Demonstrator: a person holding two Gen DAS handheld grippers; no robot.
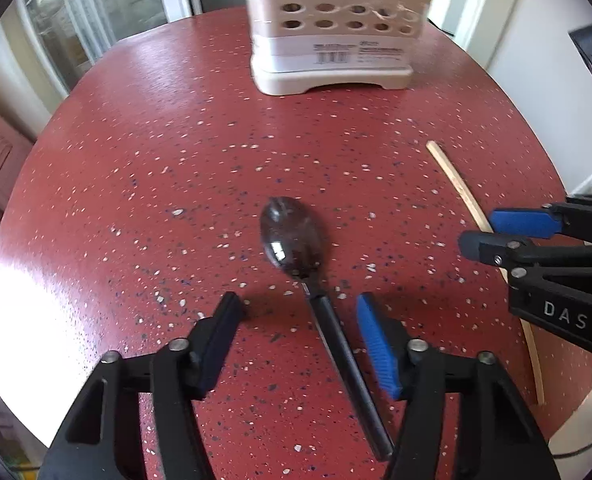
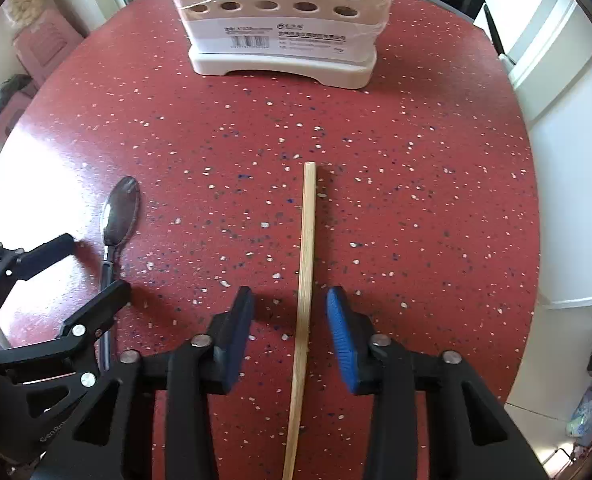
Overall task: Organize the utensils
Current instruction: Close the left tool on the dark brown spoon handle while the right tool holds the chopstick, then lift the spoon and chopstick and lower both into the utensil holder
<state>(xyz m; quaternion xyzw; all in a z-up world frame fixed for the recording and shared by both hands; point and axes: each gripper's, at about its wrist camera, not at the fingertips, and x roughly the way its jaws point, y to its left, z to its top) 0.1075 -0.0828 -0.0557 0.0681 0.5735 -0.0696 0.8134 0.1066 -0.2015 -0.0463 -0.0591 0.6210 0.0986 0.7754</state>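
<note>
The left gripper [image 1: 296, 320] hangs low with its jaws wide apart, straddling the dark handle of a spoon [image 1: 292, 236] without touching it. The spoon lies flat on the red speckled bench [image 1: 136, 160], bowl pointing toward a white utensil holder [image 1: 332, 36] at the far edge. The right gripper [image 2: 290, 314] is likewise spread wide around a wooden chopstick [image 2: 306, 264], which lies flat to the spoon's right, also pointing toward the holder.
</note>
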